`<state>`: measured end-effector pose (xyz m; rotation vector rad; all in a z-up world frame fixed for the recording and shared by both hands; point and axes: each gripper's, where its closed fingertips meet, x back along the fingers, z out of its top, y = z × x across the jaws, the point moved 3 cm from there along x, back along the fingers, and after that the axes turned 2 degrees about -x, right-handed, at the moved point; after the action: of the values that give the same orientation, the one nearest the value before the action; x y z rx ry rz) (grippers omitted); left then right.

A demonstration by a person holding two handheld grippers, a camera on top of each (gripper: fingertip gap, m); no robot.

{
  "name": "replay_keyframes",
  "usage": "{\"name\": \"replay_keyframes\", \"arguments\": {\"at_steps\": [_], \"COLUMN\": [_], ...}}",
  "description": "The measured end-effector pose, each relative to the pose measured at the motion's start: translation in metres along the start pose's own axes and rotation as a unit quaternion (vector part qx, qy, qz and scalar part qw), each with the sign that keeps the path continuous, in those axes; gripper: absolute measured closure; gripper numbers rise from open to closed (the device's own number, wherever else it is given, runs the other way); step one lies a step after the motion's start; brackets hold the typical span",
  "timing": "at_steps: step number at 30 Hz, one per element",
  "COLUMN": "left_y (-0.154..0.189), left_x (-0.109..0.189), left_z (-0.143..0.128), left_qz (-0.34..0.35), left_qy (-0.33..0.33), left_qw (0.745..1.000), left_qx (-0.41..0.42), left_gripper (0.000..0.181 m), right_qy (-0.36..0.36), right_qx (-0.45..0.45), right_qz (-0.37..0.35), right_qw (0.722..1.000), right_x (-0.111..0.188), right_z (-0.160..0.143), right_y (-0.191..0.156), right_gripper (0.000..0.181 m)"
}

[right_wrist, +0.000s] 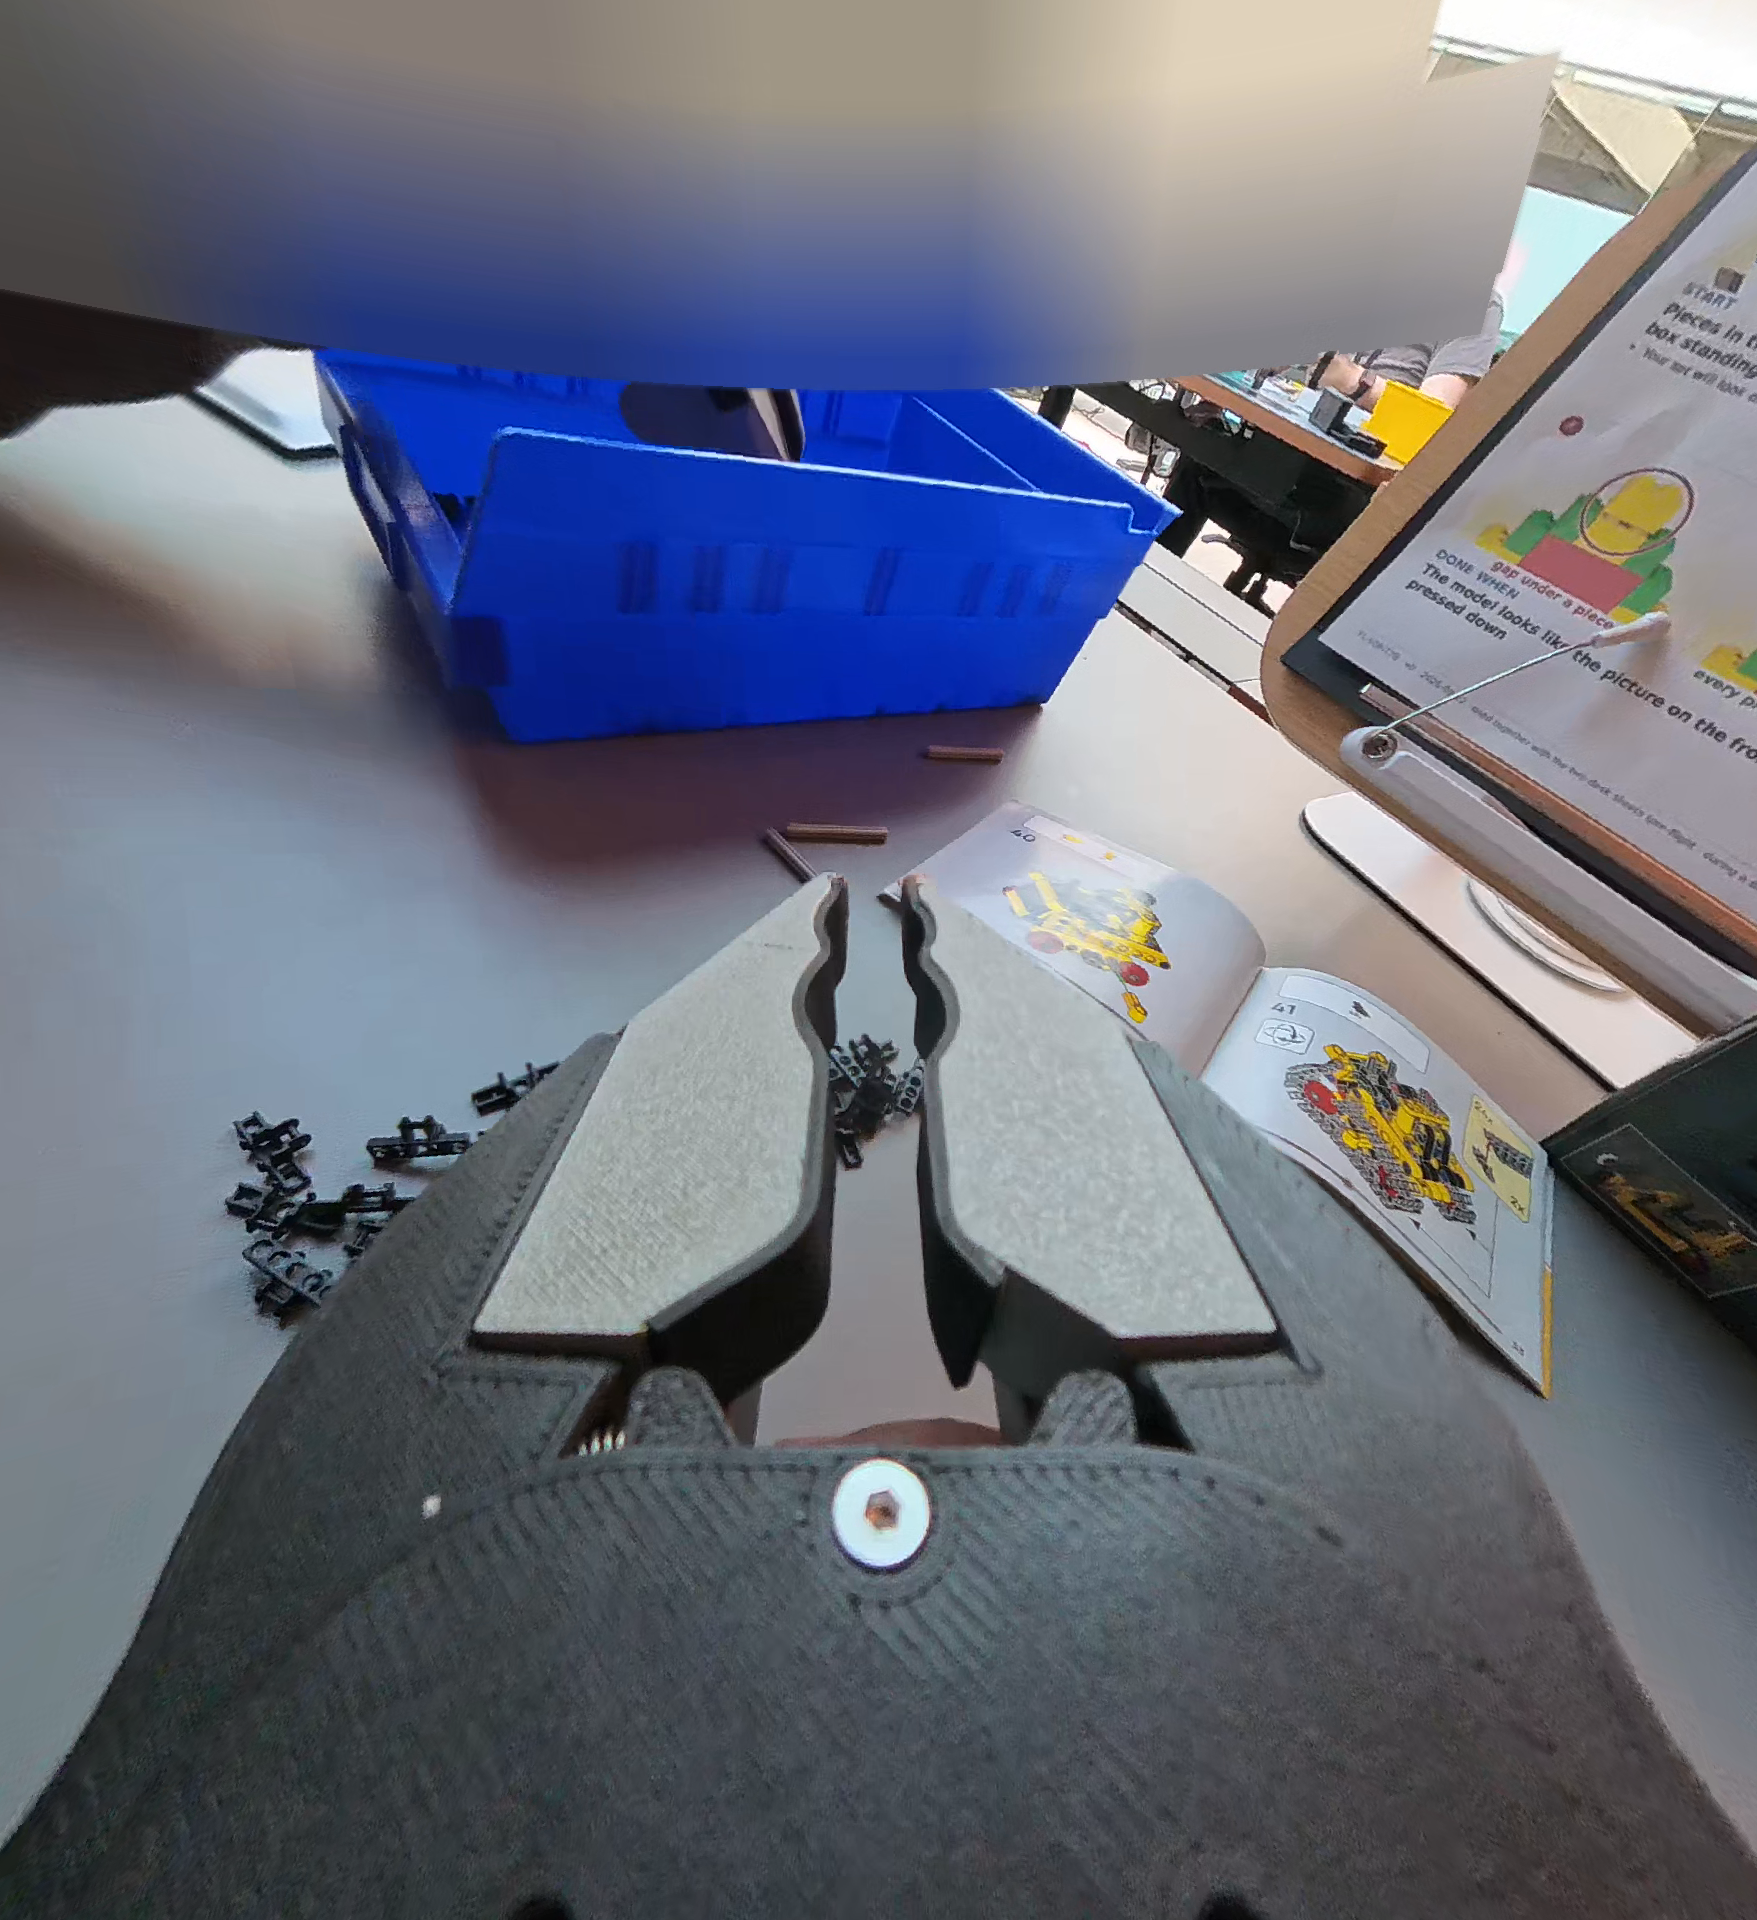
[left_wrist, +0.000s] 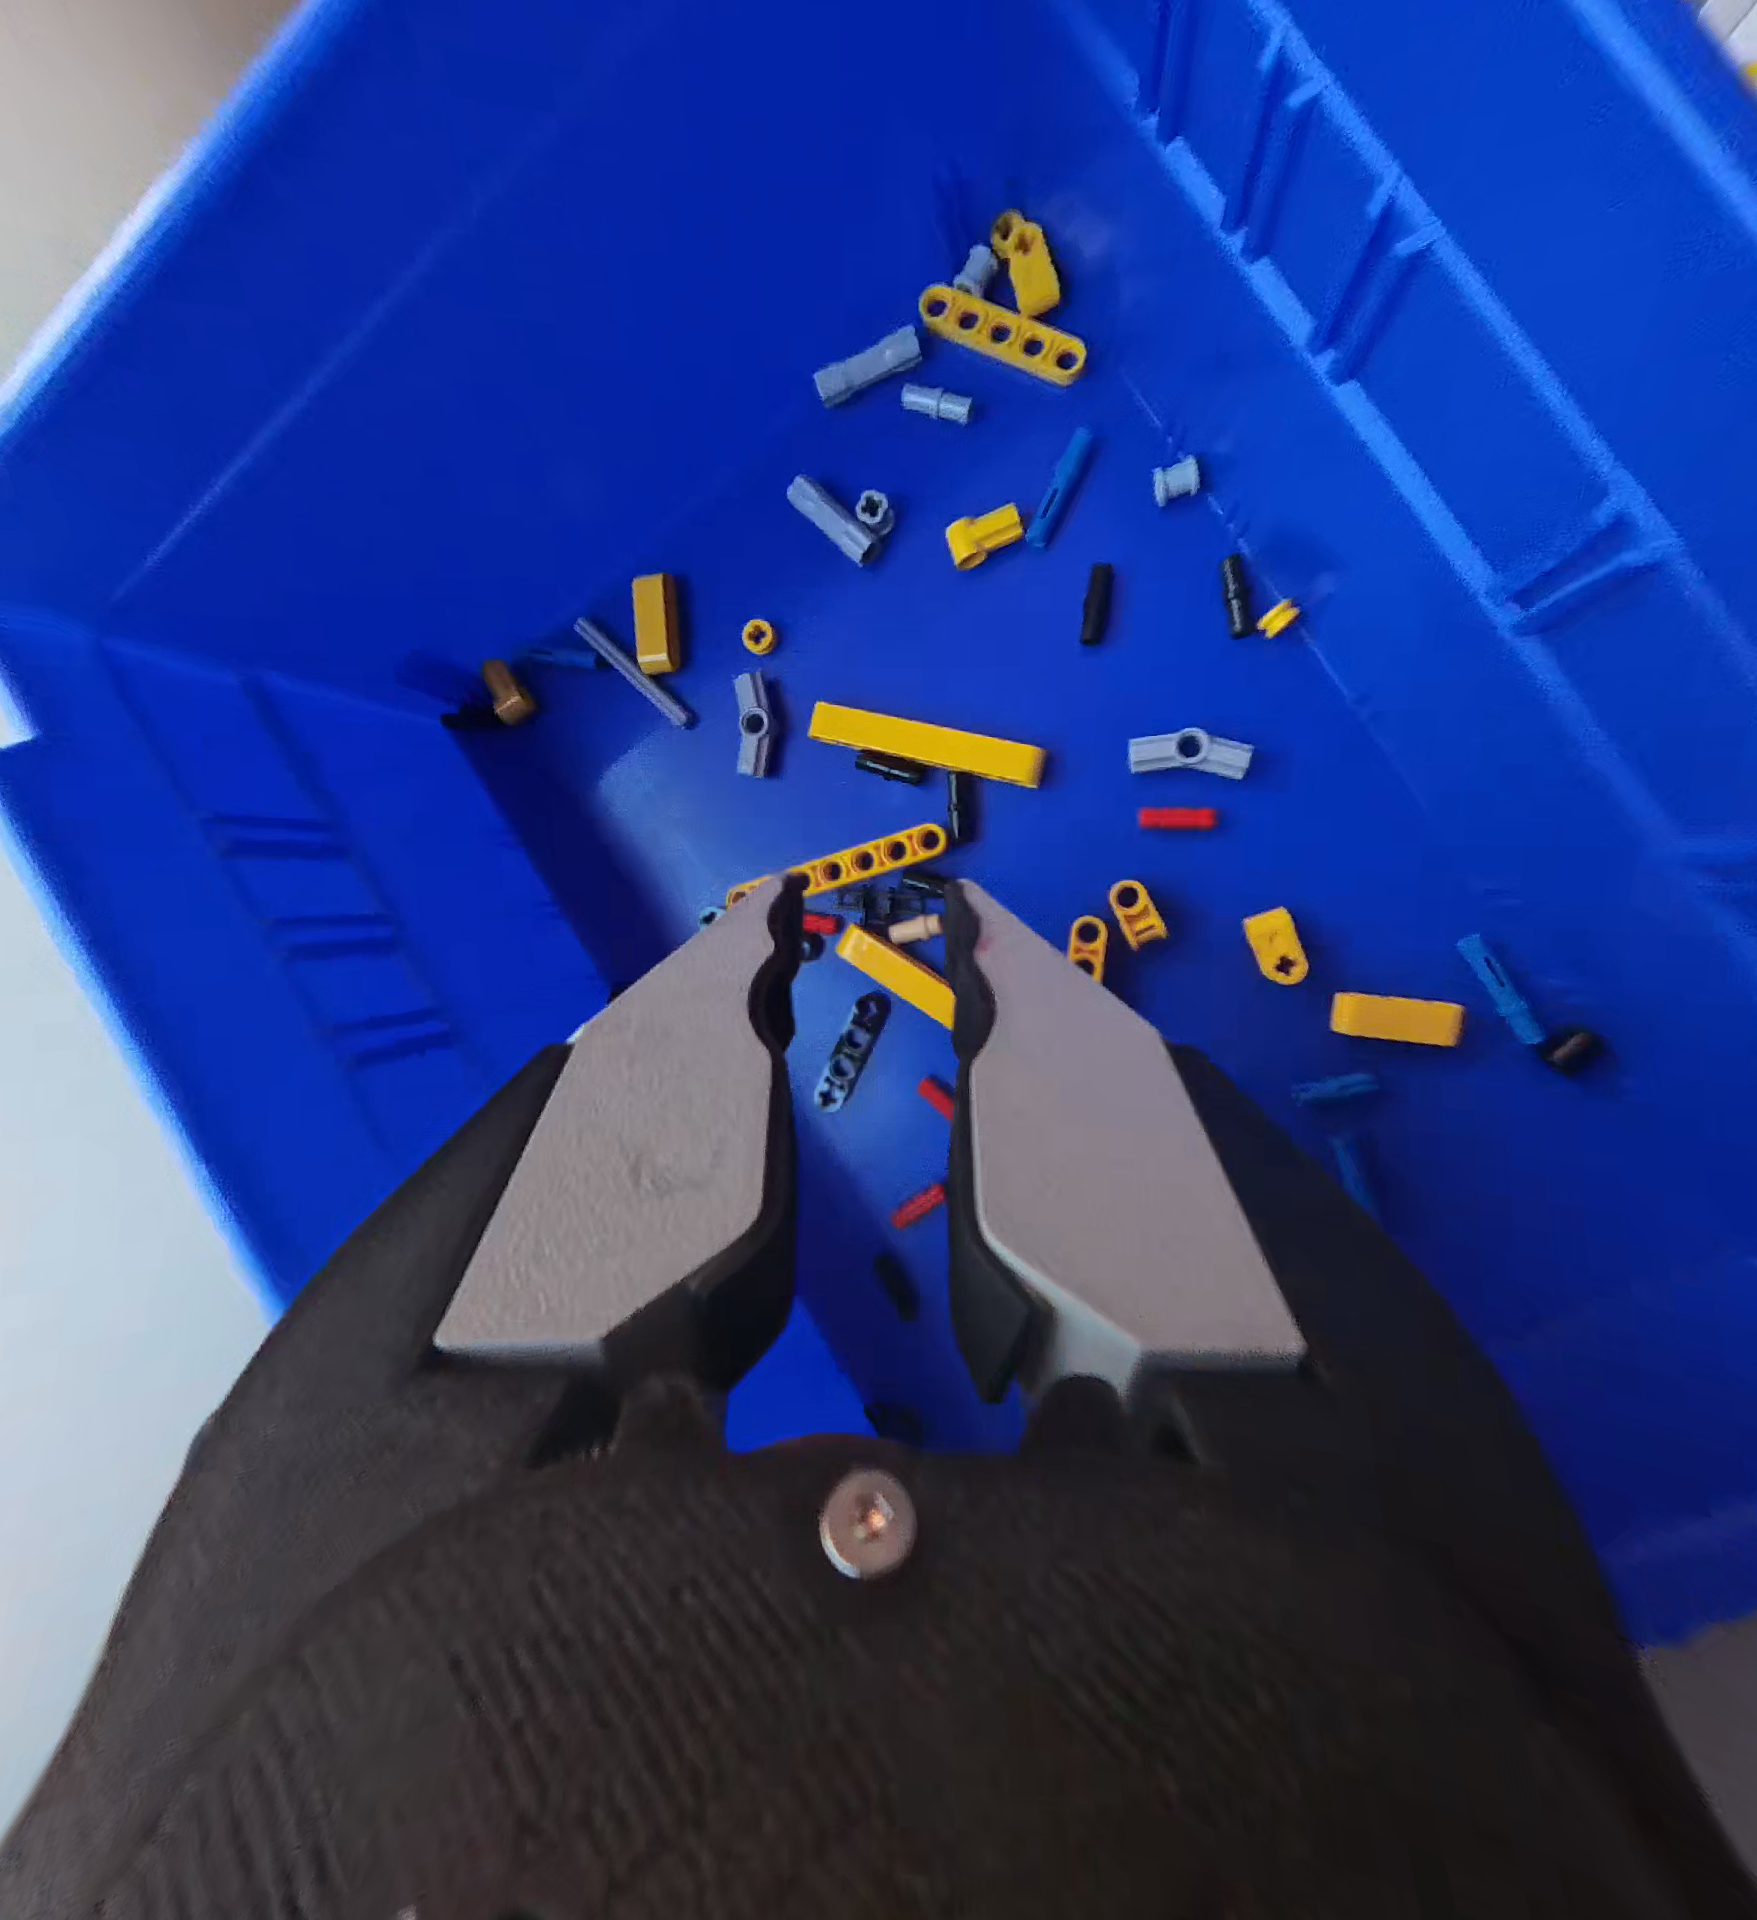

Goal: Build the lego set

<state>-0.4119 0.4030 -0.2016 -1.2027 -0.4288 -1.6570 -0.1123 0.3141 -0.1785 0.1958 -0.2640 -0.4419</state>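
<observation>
Grey tabletop (right_wrist: 230,779) is carrying the blue bin (left_wrist: 438,364); in the left wrist view, the left gripper (left_wrist: 872,896) is hanging inside it with fingers spread, empty, over loose lego pieces (left_wrist: 926,740). In the right wrist view, the right gripper (right_wrist: 872,883) is hovering, fingers slightly parted and empty, above black track links (right_wrist: 282,1195), with the open instruction booklet (right_wrist: 1269,1039) lying beside it.

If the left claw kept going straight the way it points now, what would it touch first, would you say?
Probably the small cluster of black pieces on the bin floor, just beyond the open left claw, with a long yellow beam right behind them. Depth is hard to judge, so the order is uncertain.
</observation>
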Motion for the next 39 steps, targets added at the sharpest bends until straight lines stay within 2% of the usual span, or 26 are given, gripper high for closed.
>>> {"name": "replay_keyframes", "arguments": {"at_steps": [5, 7, 10, 19, 20, 33, 39], "left_y": [-0.001, -0.004, -0.007, -0.009, -0.005, -0.007, -0.006], "left_x": [-0.023, -0.028, -0.03, -0.032, -0.032, -0.036, -0.016], "left_z": [-0.007, -0.012, -0.017, -0.016, -0.017, -0.012, -0.007], "left_qz": [-0.04, -0.036, -0.026, -0.051, -0.069, -0.079, -0.067], "left_qy": [-0.053, -0.071, -0.087, -0.106, -0.113, -0.105, -0.085], "left_qw": [0.998, 0.997, 0.996, 0.993, 0.991, 0.991, 0.994], "left_qx": [0.009, 0.013, 0.008, -0.005, -0.003, -0.009, -0.015], "left_gripper": [0.157, 0.158, 0.16, 0.162, 0.172, 0.176, 0.176], "right_qy": [0.008, 0.011, 0.02, 0.028, 0.029, 0.035, 0.04], "right_qx": [0.011, 0.011, 0.009, 0.011, 0.012, 0.014, 0.01], "right_qz": [-0.002, -0.002, -0.001, 0.0, 0.0, 0.001, 0.002], "right_qw": [1.0, 1.0, 1.0, 1.0, 1.0, 0.999, 0.999], "right_x": [0.006, 0.008, 0.01, 0.014, 0.014, 0.017, 0.02], "right_z": [0.002, 0.003, 0.006, 0.008, 0.009, 0.01, 0.011], "right_y": [-0.002, -0.002, -0.002, -0.003, -0.003, -0.004, -0.004], "right_gripper": [0.175, 0.175, 0.175, 0.176, 0.176, 0.177, 0.177]}}
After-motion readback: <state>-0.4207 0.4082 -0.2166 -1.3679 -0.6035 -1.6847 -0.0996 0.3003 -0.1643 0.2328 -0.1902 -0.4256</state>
